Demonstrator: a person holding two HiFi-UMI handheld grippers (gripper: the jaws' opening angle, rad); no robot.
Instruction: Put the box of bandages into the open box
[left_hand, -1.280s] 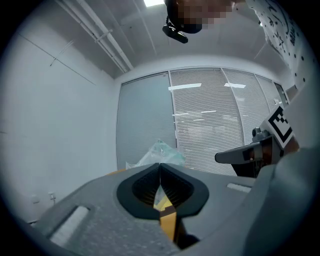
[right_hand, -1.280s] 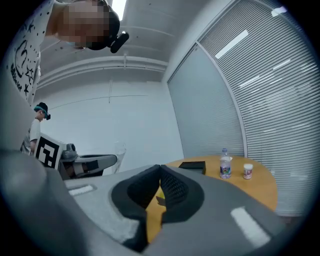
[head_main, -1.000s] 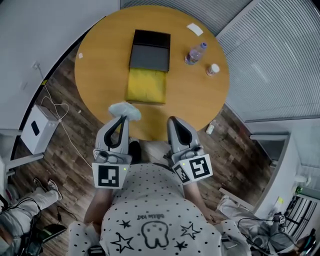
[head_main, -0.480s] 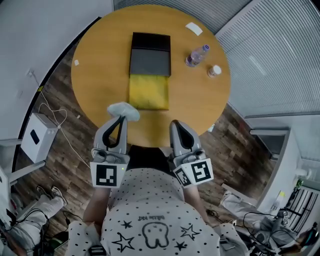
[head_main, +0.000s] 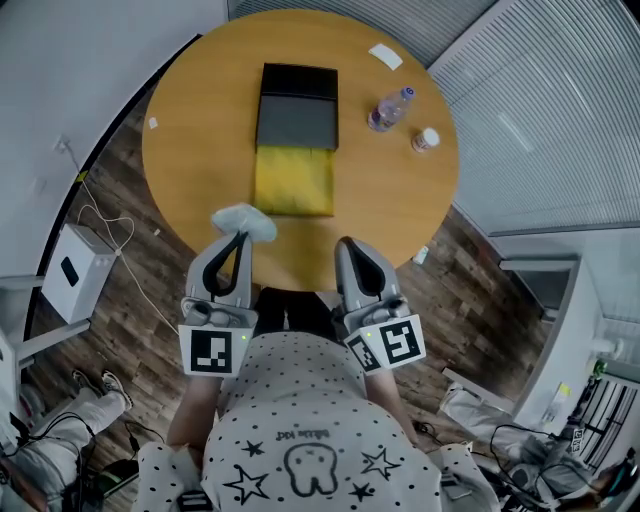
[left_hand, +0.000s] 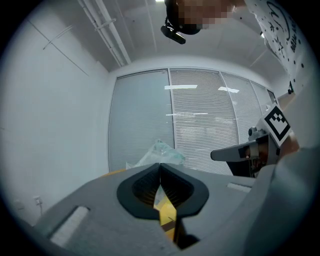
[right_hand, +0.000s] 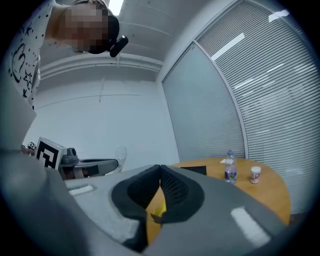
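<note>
The open box lies on the round wooden table (head_main: 200, 150), its black lid (head_main: 297, 107) folded back and its yellow-lined tray (head_main: 293, 181) nearer me. My left gripper (head_main: 239, 234) hovers at the table's near edge, shut on a pale bandage pack in crinkly wrap (head_main: 243, 220). In the left gripper view the pack (left_hand: 162, 151) sticks out past the closed tips of the left gripper (left_hand: 160, 164). My right gripper (head_main: 345, 243) is beside it, shut and empty; in the right gripper view its jaws (right_hand: 160, 166) meet with nothing between them.
A water bottle (head_main: 389, 108) and a small white jar (head_main: 425, 139) stand on the table's right side, with a white card (head_main: 385, 56) at the far edge. A white device (head_main: 68, 272) with a cable sits on the floor to the left.
Both grippers keep their place at the table's near edge, and the left one still holds the pack. Only the head view has shifted slightly.
</note>
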